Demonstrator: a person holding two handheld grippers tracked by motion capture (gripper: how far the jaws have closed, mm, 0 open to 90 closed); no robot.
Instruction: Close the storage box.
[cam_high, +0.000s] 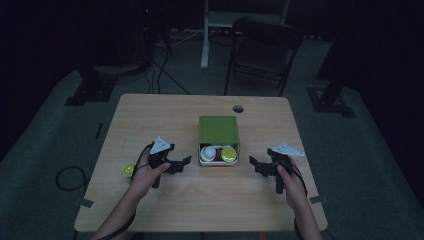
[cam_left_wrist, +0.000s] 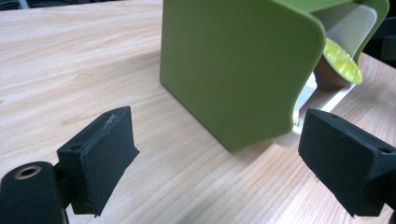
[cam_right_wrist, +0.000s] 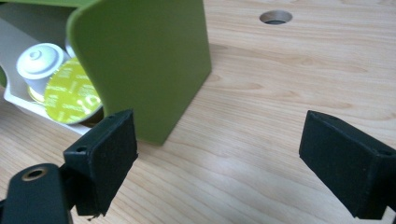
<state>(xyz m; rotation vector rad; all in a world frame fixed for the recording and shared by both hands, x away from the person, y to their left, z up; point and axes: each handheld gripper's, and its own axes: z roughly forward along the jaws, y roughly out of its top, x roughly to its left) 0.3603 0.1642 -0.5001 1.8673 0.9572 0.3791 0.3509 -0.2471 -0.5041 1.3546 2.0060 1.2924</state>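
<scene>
A green box (cam_high: 218, 130) lies mid-table with its open end toward me, a white inner tray (cam_high: 219, 162) showing at its mouth. Inside sit a white capsule (cam_high: 208, 151) and a yellow-green foil-topped capsule (cam_high: 229, 154). My left gripper (cam_high: 186, 162) stands open just left of the box, its jaws empty; in the left gripper view the box's green side (cam_left_wrist: 229, 65) fills the space ahead. My right gripper (cam_high: 253, 163) is open to the right of the box, nothing between its jaws. The right gripper view shows the box corner (cam_right_wrist: 144, 60) and both capsules (cam_right_wrist: 70, 91).
A yellow-green capsule (cam_high: 129, 169) lies on the wooden table (cam_high: 165, 115) by my left wrist. A cable hole (cam_high: 238, 108) sits behind the box. A dark chair (cam_high: 262, 47) and stands are on the floor beyond the table.
</scene>
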